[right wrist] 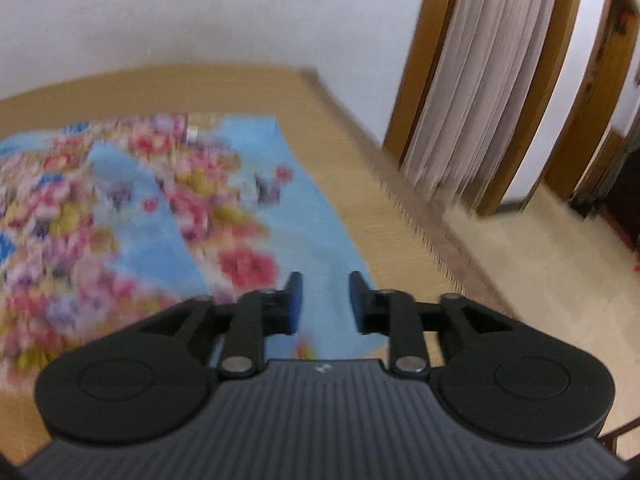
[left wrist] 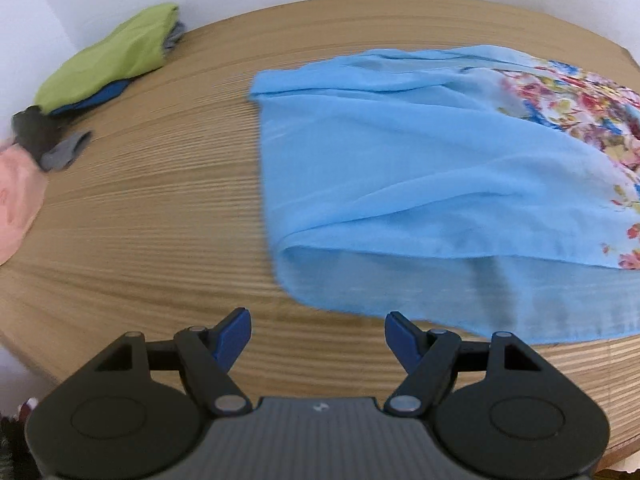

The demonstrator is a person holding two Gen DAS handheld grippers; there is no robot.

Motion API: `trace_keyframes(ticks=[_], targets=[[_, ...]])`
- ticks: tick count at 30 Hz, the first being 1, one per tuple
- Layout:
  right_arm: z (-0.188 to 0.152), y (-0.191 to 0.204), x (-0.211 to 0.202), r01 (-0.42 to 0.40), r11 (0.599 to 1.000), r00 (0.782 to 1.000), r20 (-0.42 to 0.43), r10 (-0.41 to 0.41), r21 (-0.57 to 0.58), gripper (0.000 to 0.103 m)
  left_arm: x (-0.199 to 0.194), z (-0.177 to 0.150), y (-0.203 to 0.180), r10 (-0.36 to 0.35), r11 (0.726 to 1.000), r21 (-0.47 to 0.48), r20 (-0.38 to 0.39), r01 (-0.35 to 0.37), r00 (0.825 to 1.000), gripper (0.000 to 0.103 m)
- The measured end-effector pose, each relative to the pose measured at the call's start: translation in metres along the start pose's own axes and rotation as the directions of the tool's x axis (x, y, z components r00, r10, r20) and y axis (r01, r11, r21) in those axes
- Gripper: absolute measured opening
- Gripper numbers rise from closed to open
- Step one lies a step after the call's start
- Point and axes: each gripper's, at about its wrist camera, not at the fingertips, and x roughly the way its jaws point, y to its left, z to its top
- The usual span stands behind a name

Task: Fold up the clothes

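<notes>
The blue floral garment (left wrist: 420,168) lies on the bench (left wrist: 152,208). Just beside its hem, the left gripper (left wrist: 318,334) is spread, empty. Over the garment, the right gripper (right wrist: 325,300) gapes, pinching nothing.

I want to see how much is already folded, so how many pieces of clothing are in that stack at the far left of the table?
3 at least: a green piece on top, a blue one under it, a grey one peeking out behind. More may be hidden underneath.

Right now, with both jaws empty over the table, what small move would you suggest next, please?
Probably lower the left gripper onto the near left corner of the blue floral garment and close. Its jaws stand wide open just short of that loose, doubled edge; the right gripper is open too.
</notes>
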Motion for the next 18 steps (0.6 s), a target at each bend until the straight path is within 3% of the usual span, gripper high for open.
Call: trace_keyframes(ticks=[2,3,4,5,7,9,12,14,18], targets=[[0.012,0.020,-0.016,-0.079,0.997,0.994,0.078,0.079,-0.005,0.033,-0.002,-0.001,0.013,0.013,1.000,-0.001,0.006,-0.013,1.000,0.076],[0.015,0.038,-0.023,-0.199,0.980,0.978,0.068,0.198,-0.001,0.033,-0.003,-0.001,0.020,0.016,1.000,-0.004,0.012,-0.016,1.000,0.076],[0.017,0.058,-0.030,-0.327,0.945,0.944,0.049,0.326,0.008,0.033,-0.004,-0.001,0.026,0.018,1.000,-0.008,0.017,-0.018,1.000,0.076],[0.020,0.077,-0.037,-0.449,0.893,0.893,0.032,0.449,0.018,0.033,-0.002,-0.001,0.034,0.015,1.000,-0.014,0.020,-0.014,1.000,0.076],[0.018,0.123,-0.052,-0.649,0.760,0.760,-0.006,0.649,0.035,0.033,0.000,-0.003,0.052,0.000,1.000,-0.025,0.029,0.001,1.000,0.076],[0.007,0.183,-0.069,-0.749,0.662,0.660,-0.055,0.749,0.022,0.032,0.005,-0.005,0.073,-0.029,1.000,-0.011,0.041,0.029,0.999,0.076],[-0.015,0.283,-0.095,-0.828,0.561,0.558,-0.125,0.821,-0.014,0.032,0.012,-0.013,0.102,-0.073,0.996,0.063,0.060,0.069,0.996,0.076],[-0.030,0.341,-0.113,-0.845,0.533,0.532,-0.169,0.829,-0.047,0.031,0.018,-0.016,0.123,-0.101,0.989,0.112,0.057,0.094,0.993,0.076],[-0.060,0.441,-0.141,-0.809,0.578,0.587,-0.185,0.788,-0.104,0.031,0.028,-0.021,0.167,-0.173,0.975,0.148,0.054,0.164,0.983,0.076]])
